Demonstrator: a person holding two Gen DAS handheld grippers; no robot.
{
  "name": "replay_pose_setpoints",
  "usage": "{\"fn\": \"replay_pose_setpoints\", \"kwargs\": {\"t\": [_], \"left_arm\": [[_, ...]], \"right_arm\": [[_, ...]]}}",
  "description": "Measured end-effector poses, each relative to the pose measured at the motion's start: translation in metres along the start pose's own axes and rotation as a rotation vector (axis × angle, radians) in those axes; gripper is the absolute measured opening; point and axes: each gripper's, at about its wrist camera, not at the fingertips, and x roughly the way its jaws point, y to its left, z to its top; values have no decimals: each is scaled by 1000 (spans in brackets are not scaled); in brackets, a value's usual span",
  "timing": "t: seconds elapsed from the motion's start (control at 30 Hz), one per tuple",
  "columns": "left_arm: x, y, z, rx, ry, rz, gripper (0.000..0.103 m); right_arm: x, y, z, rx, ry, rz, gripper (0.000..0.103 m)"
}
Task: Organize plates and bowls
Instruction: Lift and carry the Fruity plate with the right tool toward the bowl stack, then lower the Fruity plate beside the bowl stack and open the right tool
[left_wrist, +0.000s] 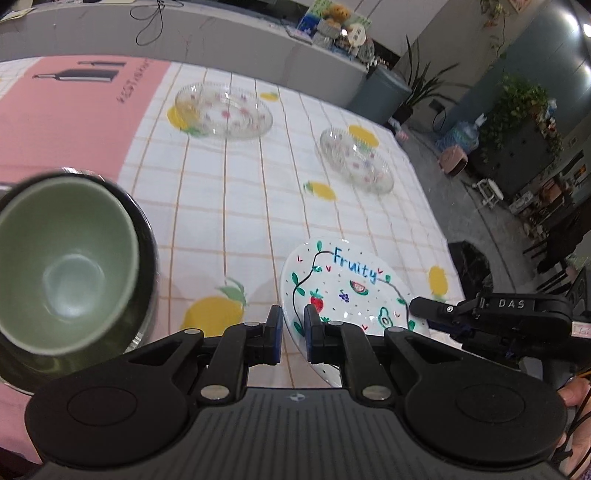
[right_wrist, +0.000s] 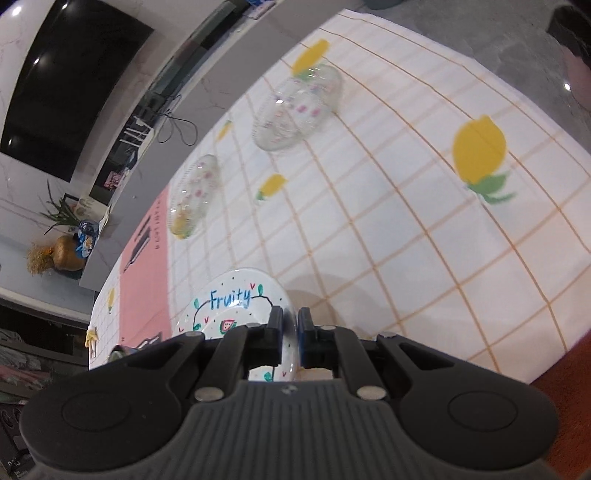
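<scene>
A lemon-print tabletop (left_wrist: 258, 206) carries two blurred glass plates (left_wrist: 223, 110). Both grippers, left (left_wrist: 293, 325) and right (right_wrist: 290, 332), have their jaws clamped on the half-hidden painted plate's (left_wrist: 347, 288) opposite rims.

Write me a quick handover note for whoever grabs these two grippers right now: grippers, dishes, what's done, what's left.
Left gripper: shut on the near-left rim of the Fruity plate.
Right gripper: shut on the same plate's opposite rim; the plate is held between both.
Green bowl: nested in a dark bowl at the left, on the pink mat.
Two clear glass plates: apart from each other at the far side of the lemon tablecloth.
Done: bowls stacked.
Left: set the Fruity plate down, then probably gather the glass plates into one stack.
</scene>
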Motion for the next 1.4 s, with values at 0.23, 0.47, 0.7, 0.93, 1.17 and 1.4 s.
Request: {"fn": "replay_pose_setpoints", "kwargs": {"t": [0.23,0.47,0.7,0.93,1.17,1.4], "left_arm": [[20,3,-11,-10,42,34,13],[30,8,-15,-4,46,78,13],[34,9,-17,20,39,118,13],[39,8,-19,41,46,138,13],[40,6,-20,61,39,148,13],[34,2,-23,83,14,149,22]], "right_arm": [[11,-23,-5,30,2,2,6],[23,-19,-6,11,5,-8,6],[33,-13,-11,-26,-1,-37,6],[35,-17,-14,-2,-4,-44,8],[38,-17,-17,9,-11,-54,10],[35,-3,-20,-54,-33,-111,18]]}}
